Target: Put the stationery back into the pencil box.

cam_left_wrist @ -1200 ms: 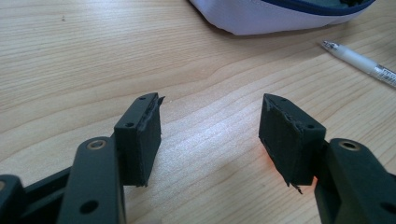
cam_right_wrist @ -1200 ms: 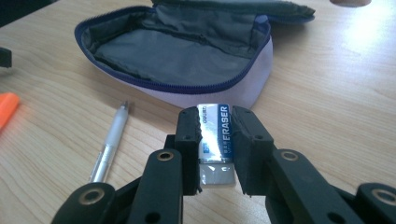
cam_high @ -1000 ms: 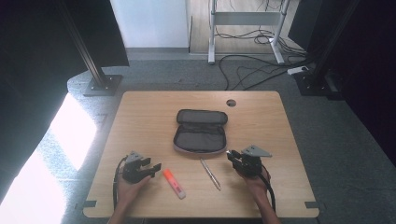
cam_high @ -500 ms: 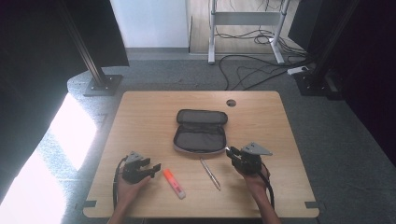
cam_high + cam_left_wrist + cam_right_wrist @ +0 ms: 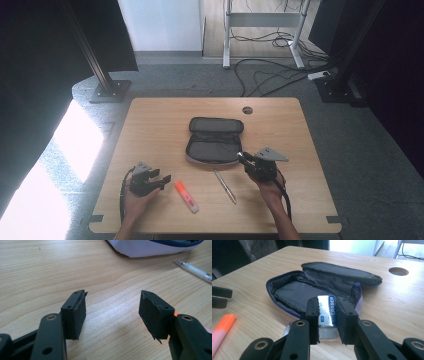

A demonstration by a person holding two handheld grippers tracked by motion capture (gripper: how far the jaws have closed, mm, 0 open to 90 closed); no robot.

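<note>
The right hand-held gripper (image 5: 328,315) clamps an eraser (image 5: 327,311) just before the open case (image 5: 294,293) mid-counter, so the next move is likely lowering it inside; the left hand-held gripper (image 5: 112,312) gapes empty.

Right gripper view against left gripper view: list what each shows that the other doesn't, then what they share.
Right gripper view alone: an eraser clamped between the right gripper fingers, the pencil case's open grey inside, the table's round hole.
Left gripper view alone: the left gripper open over bare wood.
Both: the pencil case, the pen, the orange highlighter, the wooden table.
</note>
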